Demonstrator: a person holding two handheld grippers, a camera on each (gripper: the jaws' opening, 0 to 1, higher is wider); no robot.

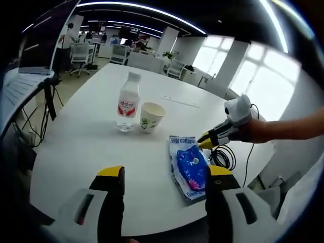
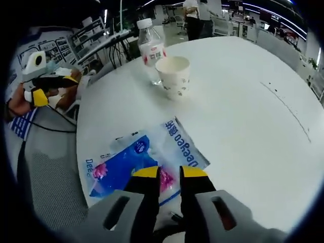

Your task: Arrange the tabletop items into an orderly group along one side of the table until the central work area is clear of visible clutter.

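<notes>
Left gripper view: left gripper [image 1: 164, 178] hangs wide open, empty, above the white surface [image 1: 91, 142]; water bottle [image 1: 128, 103] and paper cup [image 1: 151, 117] stand touching beyond. Right gripper view: right gripper [image 2: 169, 172] pinches the blue wipes pack [image 2: 144, 159] near the surface's edge. Judgement: soft film could slip free, or drag off that edge.

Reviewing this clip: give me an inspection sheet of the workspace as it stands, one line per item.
Surface: white table, mostly bare.
Job's things: water bottle upright, paper cup close beside it; blue wipes pack flat near the edge.
Clutter: nothing seen beyond these.
Grippers: left gripper open, above bare table; right gripper over the wipes pack, jaws narrowly apart, grip cannot be told.
Cables: black cable coiled at the table edge by the pack.
Surroundings: office with chairs, windows, ceiling lights.
</notes>
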